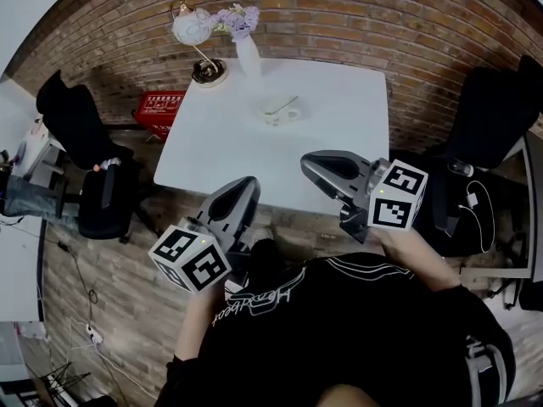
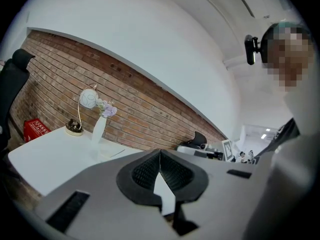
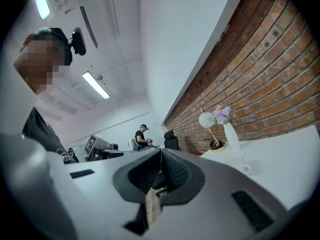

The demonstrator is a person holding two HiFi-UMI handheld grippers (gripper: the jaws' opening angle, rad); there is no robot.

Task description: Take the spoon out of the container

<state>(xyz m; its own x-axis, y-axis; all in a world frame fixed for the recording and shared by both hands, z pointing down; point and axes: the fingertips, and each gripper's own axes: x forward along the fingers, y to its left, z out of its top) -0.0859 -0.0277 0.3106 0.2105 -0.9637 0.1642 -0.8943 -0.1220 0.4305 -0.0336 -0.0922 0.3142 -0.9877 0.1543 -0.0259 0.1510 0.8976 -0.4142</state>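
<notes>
A small white cup (image 1: 277, 114) stands near the middle of the white table (image 1: 339, 142), and a spoon (image 1: 282, 105) rests in it with its handle sticking out. In the right gripper view the cup (image 3: 243, 168) shows low on the right, past the jaws. Both grippers are held up in front of the person's chest, short of the table's near edge and well away from the cup. My left gripper (image 1: 250, 185) (image 2: 160, 152) has its jaws shut together with nothing between them. My right gripper (image 1: 307, 164) (image 3: 161, 150) is likewise shut and empty.
A white vase of purple flowers (image 1: 246, 51) and a round lamp (image 1: 193, 27) stand at the table's far edge by the brick wall. A red basket (image 1: 159, 108) sits on the floor at the left. Black chairs (image 1: 81, 142) flank the table. Another person (image 3: 142, 135) stands far off.
</notes>
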